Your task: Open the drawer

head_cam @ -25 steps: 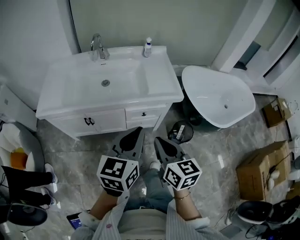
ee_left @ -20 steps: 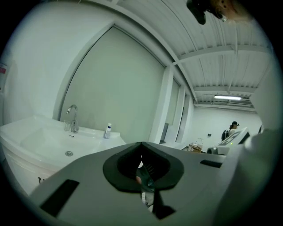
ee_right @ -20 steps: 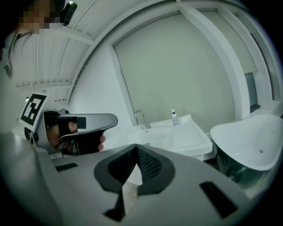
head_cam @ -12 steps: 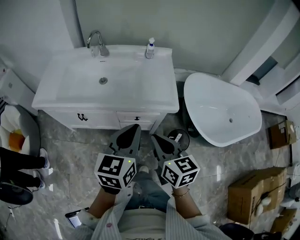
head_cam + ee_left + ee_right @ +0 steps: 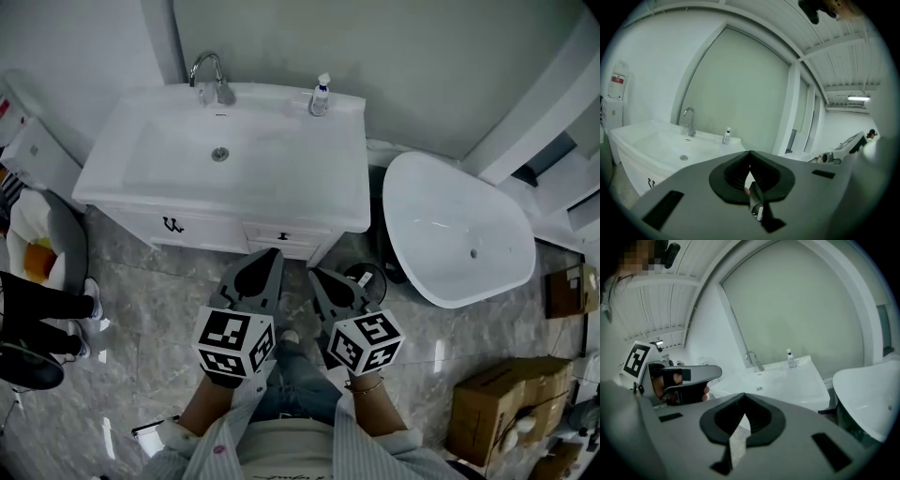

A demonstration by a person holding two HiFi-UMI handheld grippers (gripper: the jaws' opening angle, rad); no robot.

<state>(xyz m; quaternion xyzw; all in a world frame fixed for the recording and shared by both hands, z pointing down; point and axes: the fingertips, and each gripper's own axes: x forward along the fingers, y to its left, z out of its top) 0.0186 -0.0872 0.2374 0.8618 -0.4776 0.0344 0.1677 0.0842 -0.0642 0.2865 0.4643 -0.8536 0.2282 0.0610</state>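
The drawer (image 5: 305, 235) looks rigid and light-running, best pulled by its small, possibly slippery dark knob (image 5: 283, 235); left tongs (image 5: 269, 259) and right tongs (image 5: 317, 279) are both closed, empty.

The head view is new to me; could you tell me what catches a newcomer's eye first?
The white vanity sink fills the upper middle, its small drawer closed. A white oval tub sits at the right; the left gripper and right gripper, both shut, point toward the vanity from below.

Showing white drawer (image 5: 300, 233) at upper centre, grey marbled floor (image 5: 150, 309), black-and-white square markers on left gripper (image 5: 271, 255) and right gripper (image 5: 314, 276), brown box (image 5: 492, 408) at lower right.
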